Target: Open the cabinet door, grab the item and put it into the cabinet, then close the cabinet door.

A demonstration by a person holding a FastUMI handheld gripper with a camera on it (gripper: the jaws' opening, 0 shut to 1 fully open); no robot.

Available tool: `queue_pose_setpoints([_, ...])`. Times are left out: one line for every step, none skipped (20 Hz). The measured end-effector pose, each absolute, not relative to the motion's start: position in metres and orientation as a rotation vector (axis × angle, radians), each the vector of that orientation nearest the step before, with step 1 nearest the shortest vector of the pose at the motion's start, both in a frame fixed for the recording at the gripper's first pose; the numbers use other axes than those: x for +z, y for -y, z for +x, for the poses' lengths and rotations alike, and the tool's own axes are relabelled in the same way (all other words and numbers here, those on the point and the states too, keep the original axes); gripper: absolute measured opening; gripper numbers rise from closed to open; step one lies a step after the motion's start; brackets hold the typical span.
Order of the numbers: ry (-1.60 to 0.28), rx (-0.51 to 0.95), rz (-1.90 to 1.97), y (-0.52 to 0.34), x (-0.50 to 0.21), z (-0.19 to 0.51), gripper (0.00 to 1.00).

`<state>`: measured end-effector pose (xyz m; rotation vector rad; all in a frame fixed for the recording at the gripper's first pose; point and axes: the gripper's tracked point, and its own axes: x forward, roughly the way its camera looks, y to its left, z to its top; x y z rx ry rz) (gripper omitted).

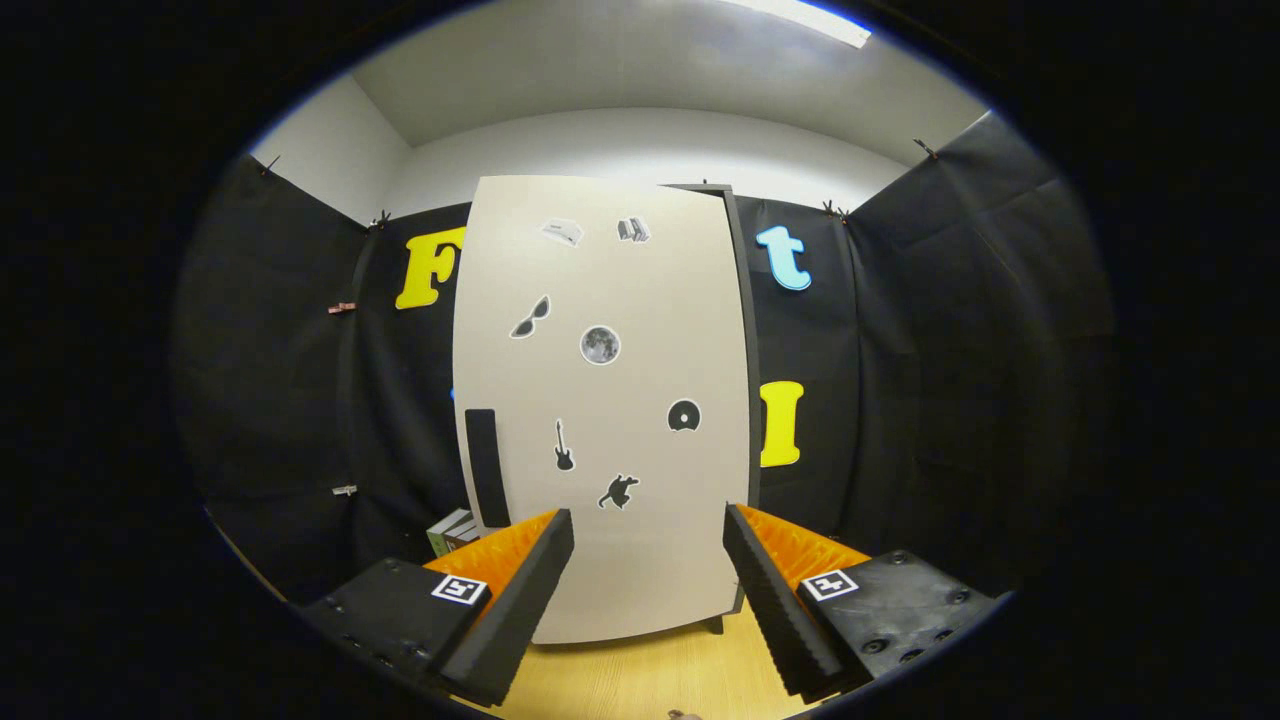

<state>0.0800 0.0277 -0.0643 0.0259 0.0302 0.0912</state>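
The gripper (648, 560) is hanging wide open and empty before the cabinet door (600, 400), which is standing closed on the bench (640, 680), fitting either an early or finished stage, while a small box (452, 530), possibly the item, is lying beside the cabinet.

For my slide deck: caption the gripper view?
Open gripper faces the closed cabinet door, handle ahead.

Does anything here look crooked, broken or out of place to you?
Nothing stands out. The cabinet door is shut and stands upright on the wooden table, its stickers and dark handle intact. A small box sits beside the cabinet. The gripper is open, holding nothing.
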Motion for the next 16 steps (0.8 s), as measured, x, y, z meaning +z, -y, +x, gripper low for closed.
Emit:
queue_pose_setpoints([-0.03,0.087,0.022,-0.024,-0.064,0.077,0.98])
queue_pose_setpoints([-0.028,0.082,0.019,-0.022,-0.061,0.074,0.98])
queue_pose_setpoints([-0.022,0.078,0.018,-0.019,-0.059,0.073,0.98])
queue_pose_setpoints([-0.018,0.074,0.017,-0.018,-0.057,0.071,0.98])
queue_pose_setpoints([-0.018,0.07,0.012,-0.016,-0.056,0.069,0.98])
queue_pose_setpoints([-0.018,0.064,0.0,-0.013,-0.057,0.068,0.98])
queue_pose_setpoints([-0.018,0.054,-0.016,-0.01,-0.057,0.066,0.98])
queue_pose_setpoints([-0.018,0.045,-0.031,-0.007,-0.057,0.065,0.98])
queue_pose_setpoints([-0.017,0.039,-0.043,-0.005,-0.057,0.064,0.98])
queue_pose_setpoints([-0.016,0.035,-0.05,-0.004,-0.057,0.065,0.98])
queue_pose_setpoints([-0.019,0.035,-0.052,-0.004,-0.057,0.064,0.98])
queue_pose_setpoints([-0.02,0.039,-0.051,-0.004,-0.058,0.065,0.98])
queue_pose_setpoints([-0.02,0.04,-0.048,-0.004,-0.057,0.064,0.98])
queue_pose_setpoints([-0.018,0.042,-0.045,-0.004,-0.056,0.065,0.98])
queue_pose_setpoints([-0.017,0.044,-0.042,-0.005,-0.056,0.065,0.98])
queue_pose_setpoints([-0.015,0.048,-0.038,-0.006,-0.056,0.066,0.98])
